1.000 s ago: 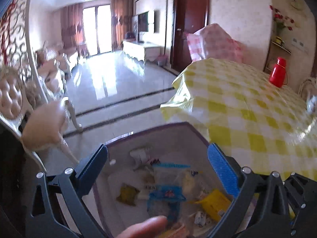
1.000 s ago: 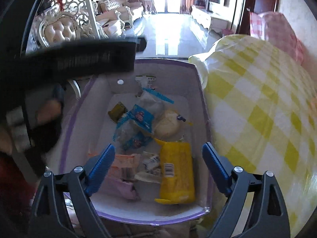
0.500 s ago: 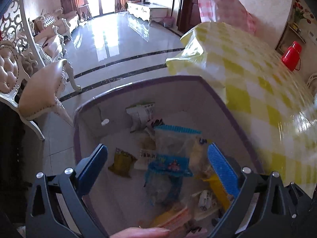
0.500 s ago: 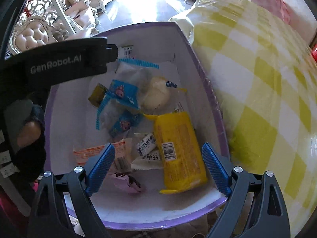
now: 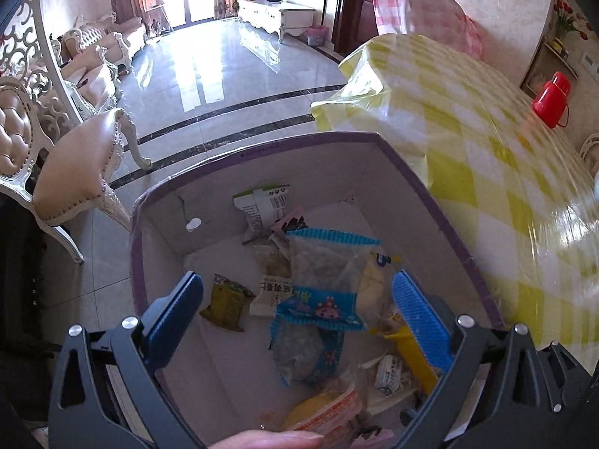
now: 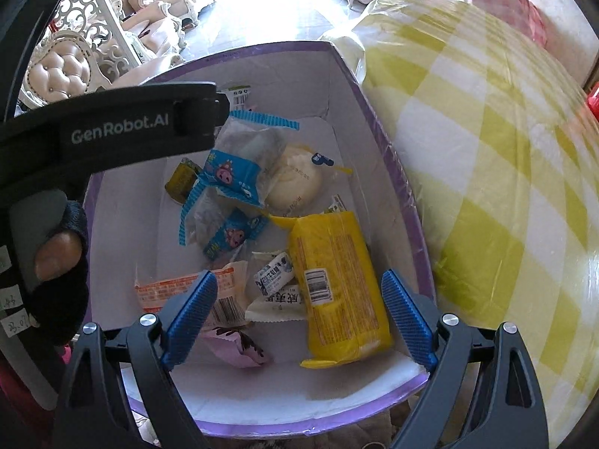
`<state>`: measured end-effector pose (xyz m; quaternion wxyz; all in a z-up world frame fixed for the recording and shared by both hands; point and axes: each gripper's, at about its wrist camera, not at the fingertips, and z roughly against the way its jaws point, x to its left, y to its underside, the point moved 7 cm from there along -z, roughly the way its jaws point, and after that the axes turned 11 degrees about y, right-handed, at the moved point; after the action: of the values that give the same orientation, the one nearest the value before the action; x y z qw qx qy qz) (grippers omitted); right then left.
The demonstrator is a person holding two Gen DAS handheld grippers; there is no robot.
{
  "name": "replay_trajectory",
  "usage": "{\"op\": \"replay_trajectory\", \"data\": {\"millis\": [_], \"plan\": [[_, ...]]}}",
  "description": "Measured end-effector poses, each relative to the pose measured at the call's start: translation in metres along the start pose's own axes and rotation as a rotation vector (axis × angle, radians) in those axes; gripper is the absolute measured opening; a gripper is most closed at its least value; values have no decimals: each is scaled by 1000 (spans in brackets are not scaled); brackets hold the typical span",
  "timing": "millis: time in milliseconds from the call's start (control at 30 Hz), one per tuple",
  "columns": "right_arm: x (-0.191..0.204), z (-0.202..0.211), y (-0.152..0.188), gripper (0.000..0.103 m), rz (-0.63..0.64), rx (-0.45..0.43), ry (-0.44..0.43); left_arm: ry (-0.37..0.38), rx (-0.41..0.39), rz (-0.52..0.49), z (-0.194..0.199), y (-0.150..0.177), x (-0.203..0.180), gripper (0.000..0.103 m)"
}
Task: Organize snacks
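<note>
Both tongs released, wide, nothing between pads. Left tongs (image 5: 297, 299) and right tongs (image 6: 299, 310) hang over the purple-rimmed box (image 6: 397, 172), touching nothing. Snacks lie loose inside: yellow packet (image 6: 337, 292) lower right, blue-trimmed bags (image 5: 318, 292) centre. Box right wall sits against the checked surface (image 6: 486, 187); left floor of box bare.

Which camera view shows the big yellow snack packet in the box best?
The right wrist view: the yellow packet lies whole there, with its barcode, between the fingers of the open right gripper. In the left wrist view only a yellow corner shows, behind the left gripper's finger.
</note>
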<state>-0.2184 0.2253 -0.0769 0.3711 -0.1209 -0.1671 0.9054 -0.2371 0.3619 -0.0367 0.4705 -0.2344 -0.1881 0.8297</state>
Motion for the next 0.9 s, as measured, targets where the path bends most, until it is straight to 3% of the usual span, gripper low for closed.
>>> {"op": "replay_trajectory", "data": {"millis": [900], "plan": [[4, -7, 3, 87, -10, 17, -7, 7, 21, 0, -6, 4, 1, 101]]}}
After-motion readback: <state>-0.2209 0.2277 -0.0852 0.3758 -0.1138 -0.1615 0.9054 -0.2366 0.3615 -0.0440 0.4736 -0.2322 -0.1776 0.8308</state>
